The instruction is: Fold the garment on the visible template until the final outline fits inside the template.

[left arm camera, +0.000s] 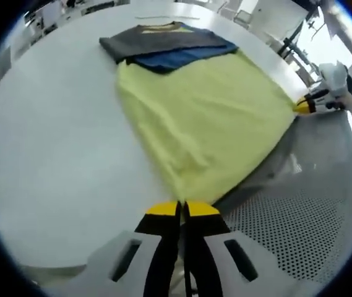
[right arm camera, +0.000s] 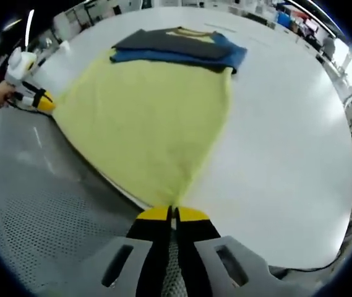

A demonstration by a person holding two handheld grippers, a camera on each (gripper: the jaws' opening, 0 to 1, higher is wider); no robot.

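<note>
My left gripper (left arm camera: 182, 209) and right gripper (right arm camera: 172, 213) each have their fingers pinched tight on a corner of the yellow garment (left arm camera: 203, 117), spread toward 12 o'clock on the white surface (left arm camera: 52, 136).

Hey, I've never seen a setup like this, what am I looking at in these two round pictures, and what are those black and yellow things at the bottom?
No robot here: a person holds a handheld claw in each hand, and a fisheye camera rides on each one. The black and yellow prongs rising from the bottom are that claw's own jaws.

In the left gripper view, the left claw is shut on one corner of a yellow garment. In the right gripper view, the right claw is shut on the other near corner. Each claw also appears at the edge of the other's picture.

The garment is spread on a white table. At its far end lie folded dark grey and blue clothes. A grey perforated surface sits nearer the person.
</note>
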